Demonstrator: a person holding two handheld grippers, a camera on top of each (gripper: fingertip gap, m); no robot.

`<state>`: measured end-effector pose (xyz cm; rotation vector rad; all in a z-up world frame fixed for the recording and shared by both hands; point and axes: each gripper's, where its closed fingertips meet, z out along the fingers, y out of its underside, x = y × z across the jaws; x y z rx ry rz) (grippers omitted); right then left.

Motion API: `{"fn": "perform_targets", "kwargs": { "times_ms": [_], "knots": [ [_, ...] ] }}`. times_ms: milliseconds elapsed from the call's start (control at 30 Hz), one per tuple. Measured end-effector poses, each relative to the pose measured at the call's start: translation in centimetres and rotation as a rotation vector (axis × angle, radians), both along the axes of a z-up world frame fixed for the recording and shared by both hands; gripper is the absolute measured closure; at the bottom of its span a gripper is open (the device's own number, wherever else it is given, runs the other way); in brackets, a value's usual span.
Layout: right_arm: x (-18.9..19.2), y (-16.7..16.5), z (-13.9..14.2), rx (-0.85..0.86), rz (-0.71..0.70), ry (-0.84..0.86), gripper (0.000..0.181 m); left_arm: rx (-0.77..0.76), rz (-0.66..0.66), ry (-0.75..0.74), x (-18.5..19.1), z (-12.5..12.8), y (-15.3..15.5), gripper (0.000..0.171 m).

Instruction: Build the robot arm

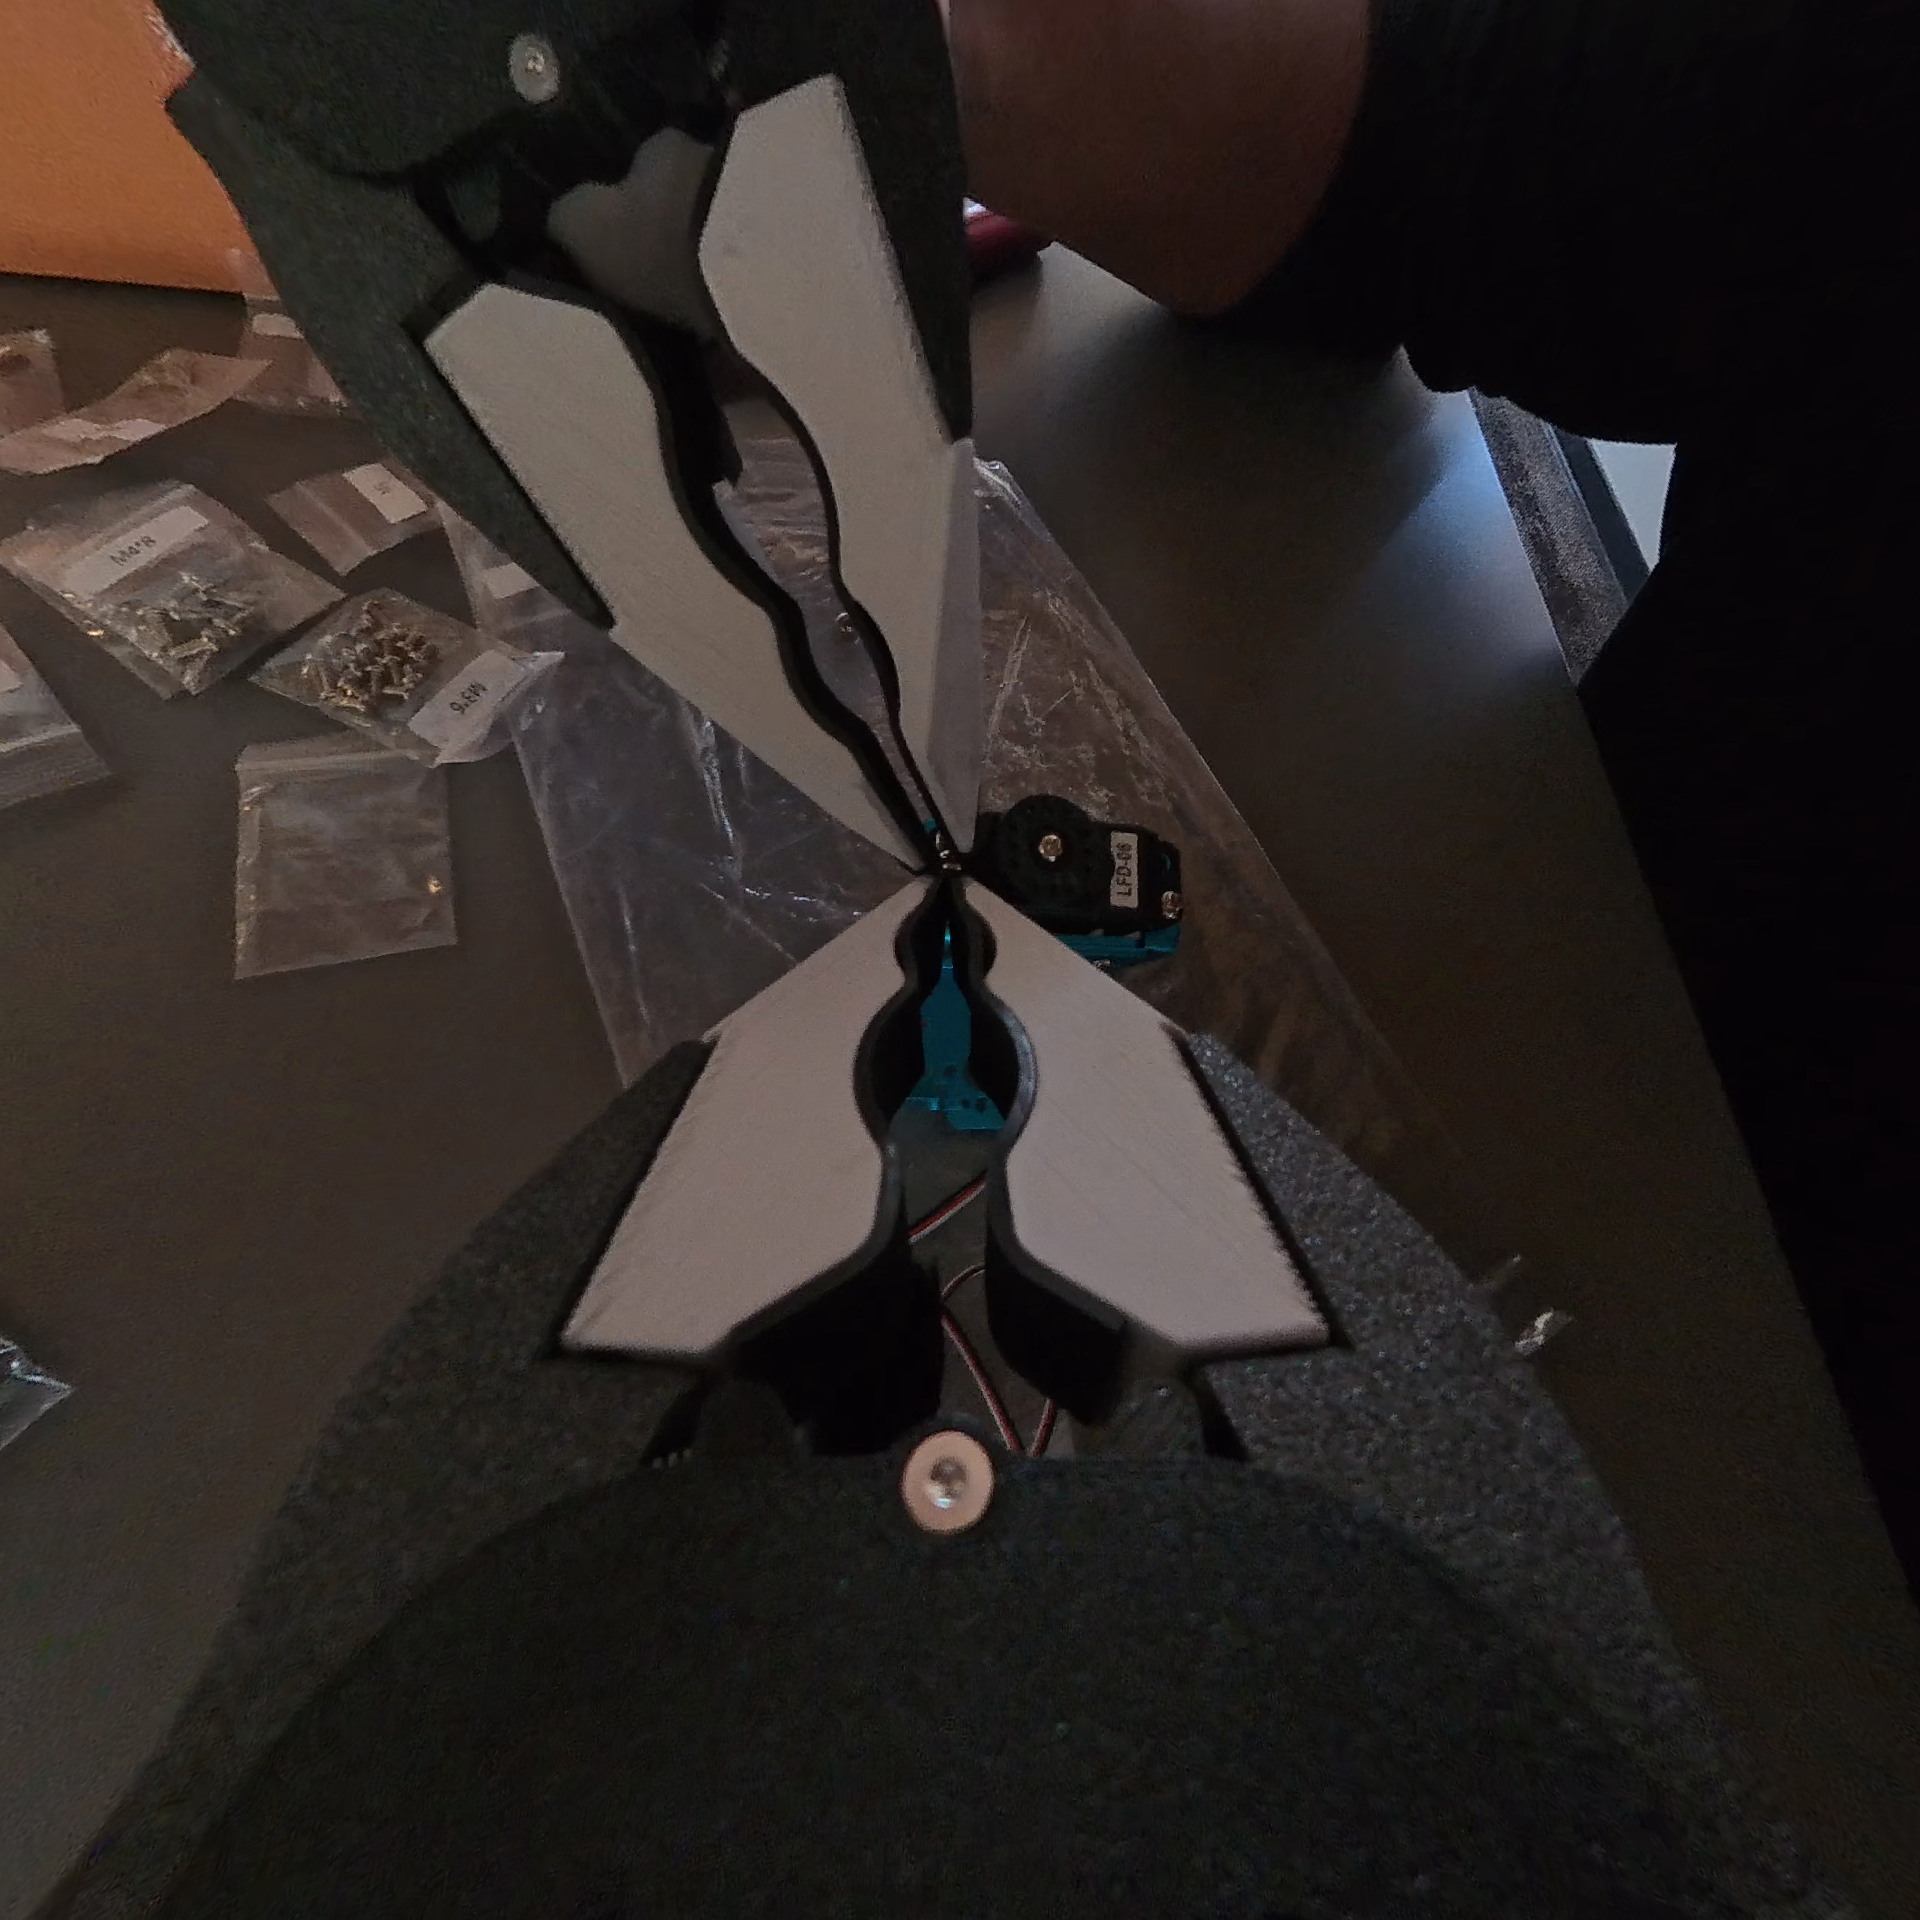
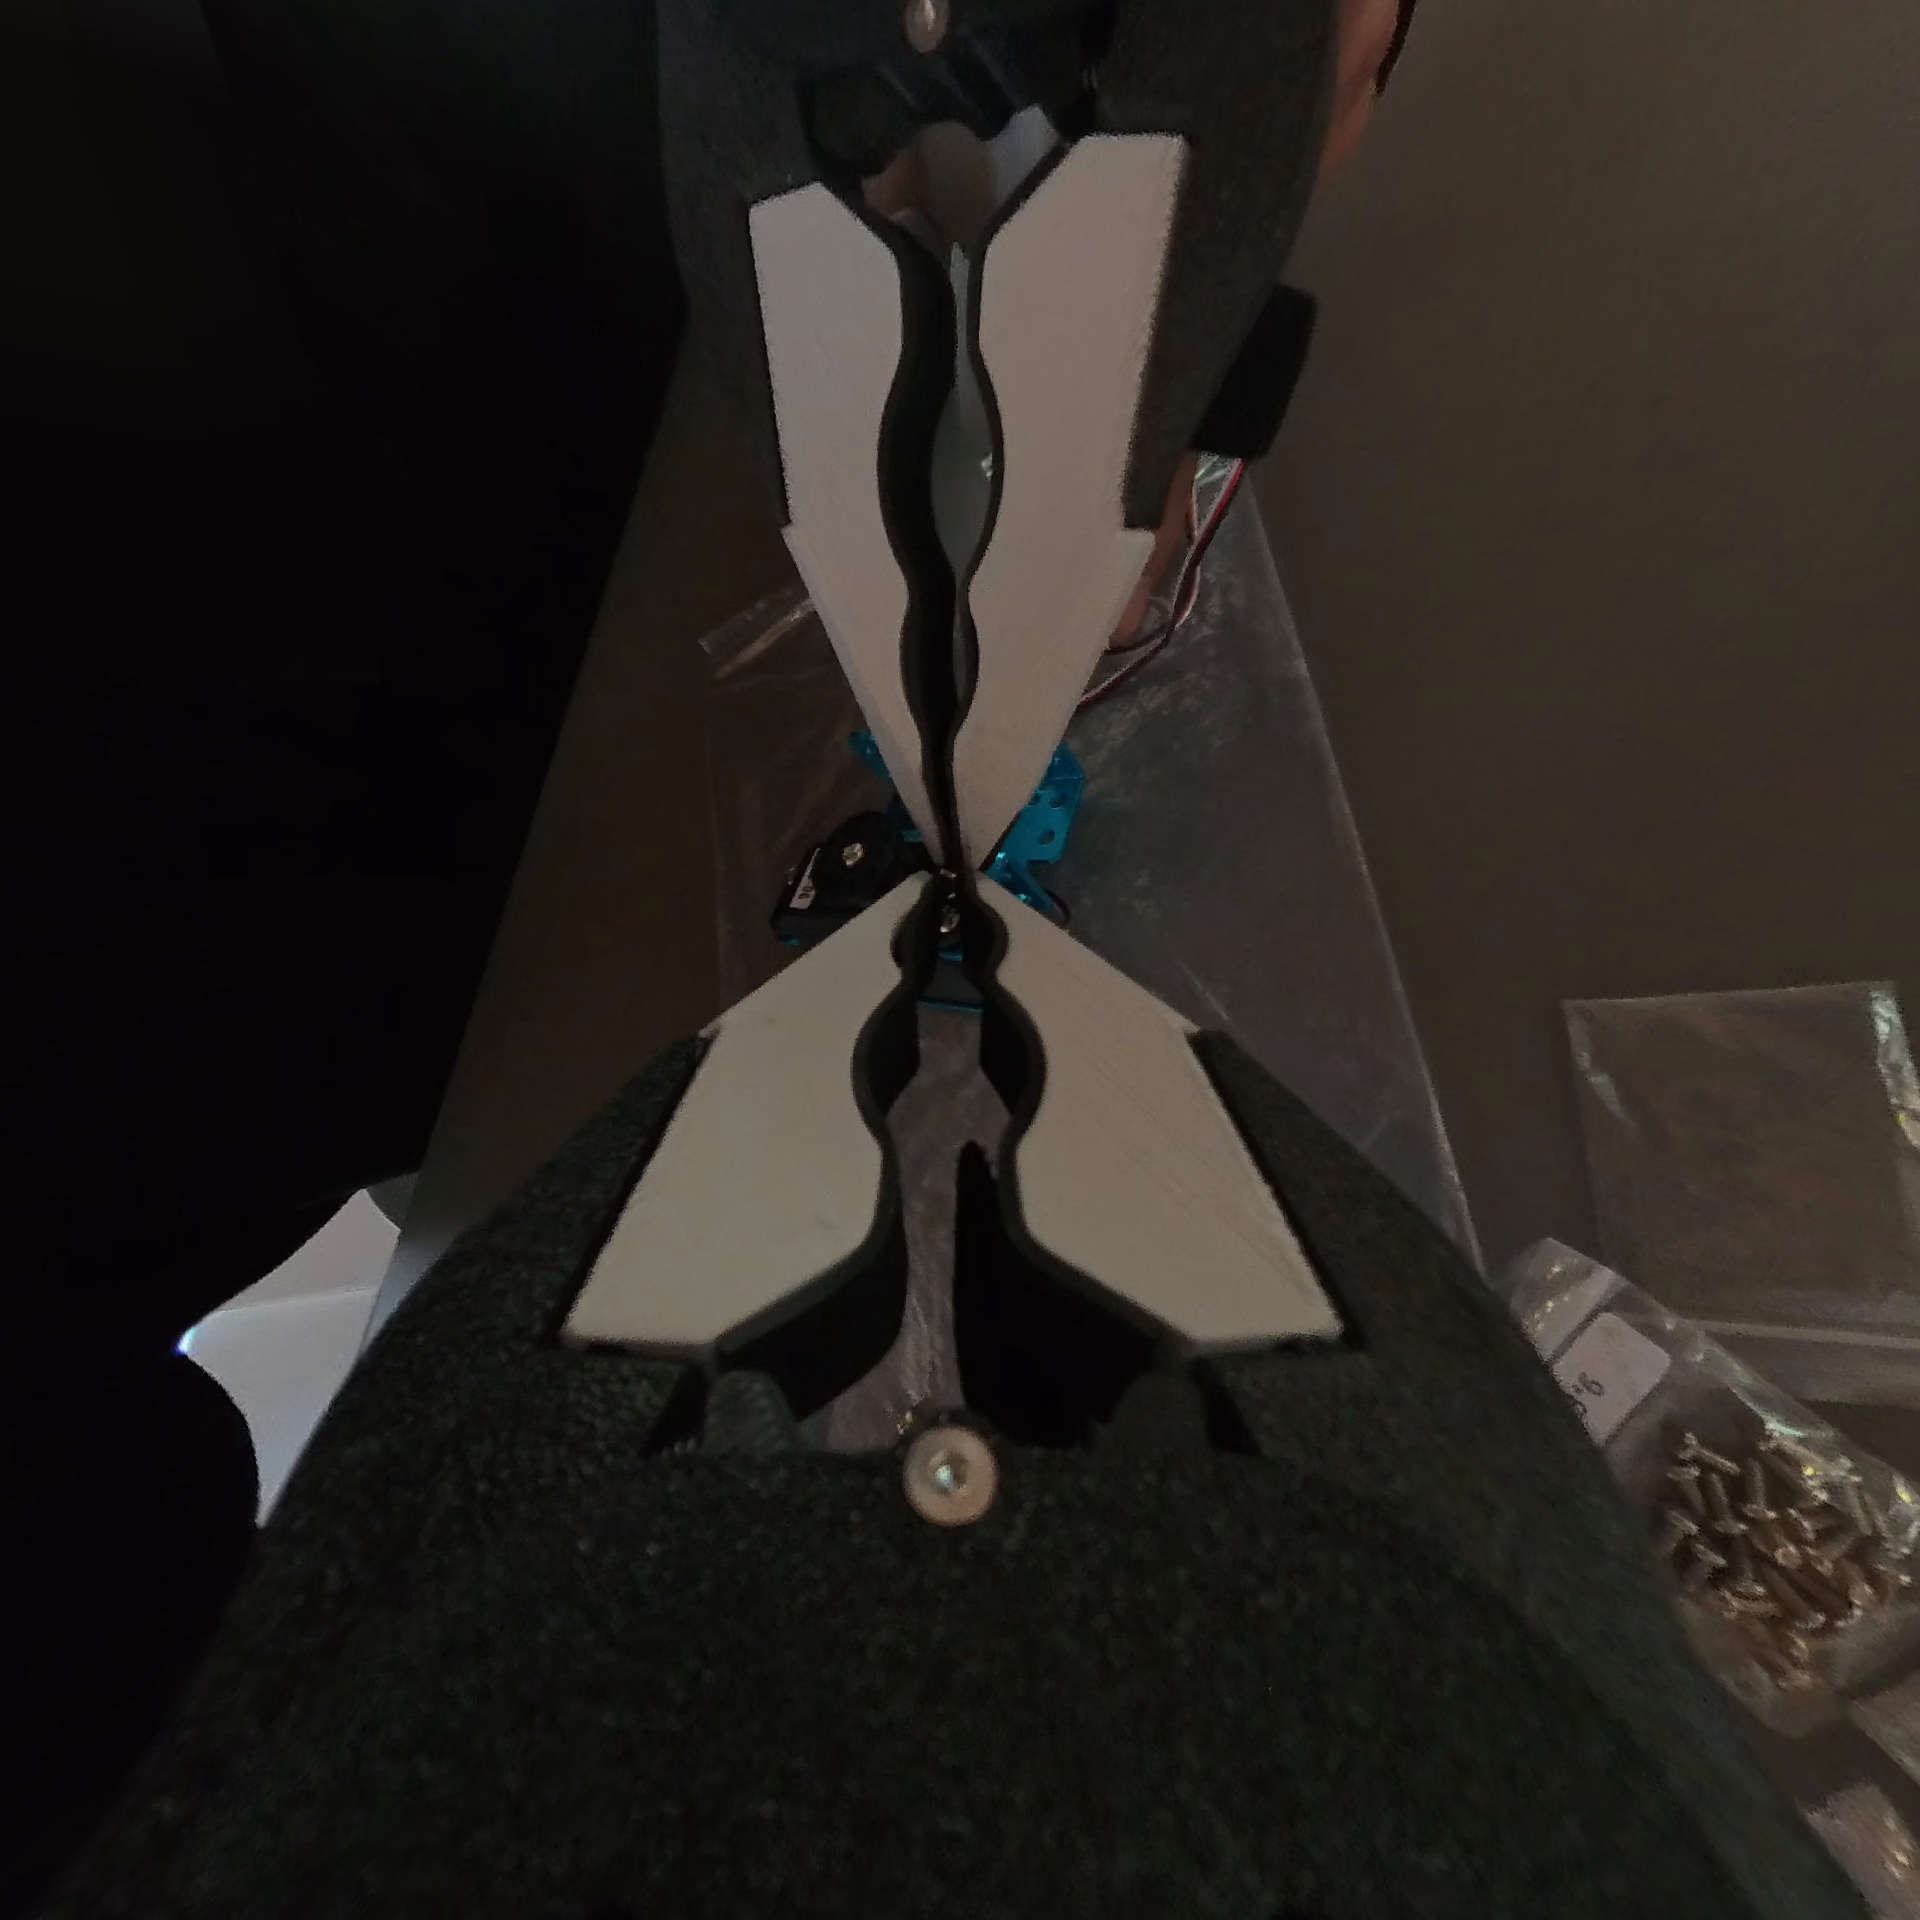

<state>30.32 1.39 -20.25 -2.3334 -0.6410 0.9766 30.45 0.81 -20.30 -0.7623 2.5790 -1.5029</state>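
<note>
two grippers meet tip to tip over the dark table. the left gripper has its jaws drawn together, and at the very tips sits a small screw; whether left alone pinches it, cannot tell. the right gripper comes in from the opposite side, jaws together too, tips touching the same spot. just beneath and beyond lies a blue metal bracket joined to a black servo, resting on a clear plastic bag, its red and white wires trailing back under left. off to the side, small zip bags of screws sit near one another.
</note>
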Motion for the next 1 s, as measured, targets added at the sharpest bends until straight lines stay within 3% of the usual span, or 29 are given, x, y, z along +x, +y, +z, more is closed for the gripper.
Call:
{"fn": "perform_targets", "kwargs": {
  "times_ms": [200,700,1000],
  "knots": [
    [-0.2,0.2,0.1,-0.015,-0.008,0.084,0.181,0.030,-0.007,-0.005,-0.2,-0.2,0.3,0.171],
    [0.3,0.5,0.5,0.027,-0.035,0.024,0.181,0.032,-0.004,-0.002,-0.3,-0.5,0.4,0.171],
    [0.1,1.1,-0.5,0.001,-0.059,0.029,0.164,0.022,0.008,0.014,-0.1,-0.2,1.1,0.171]
  ]
}}
